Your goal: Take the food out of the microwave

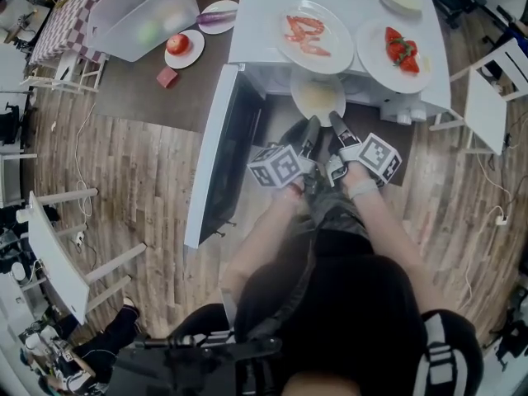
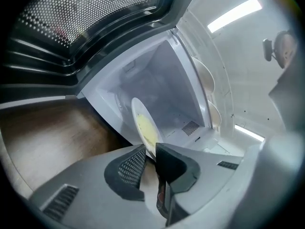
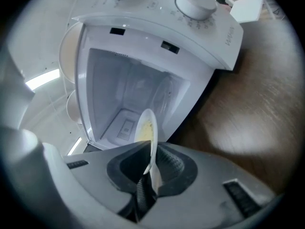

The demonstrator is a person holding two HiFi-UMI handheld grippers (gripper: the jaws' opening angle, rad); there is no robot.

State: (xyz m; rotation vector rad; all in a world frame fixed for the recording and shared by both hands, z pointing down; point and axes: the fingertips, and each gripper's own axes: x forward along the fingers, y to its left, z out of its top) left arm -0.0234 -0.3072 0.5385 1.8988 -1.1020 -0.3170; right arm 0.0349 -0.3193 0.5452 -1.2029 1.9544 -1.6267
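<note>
The plate (image 1: pixel 318 97) sits in the mouth of the microwave (image 1: pixel 256 15), whose door (image 1: pixel 216 155) swings out toward the plate's 8 o'clock. On the microwave's top, a shrimp plate (image 1: pixel 313 33) lies at the plate's 12 o'clock and a strawberry plate (image 1: pixel 400 49) at its 2 o'clock. The table (image 1: pixel 140 97) stands at 9 o'clock, bearing a tub (image 1: pixel 140 11) and a tomato plate (image 1: pixel 183 48).

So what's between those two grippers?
The near rim of the plate of yellow food: the left gripper and right gripper both pinch it, clearest in the head view.
</note>
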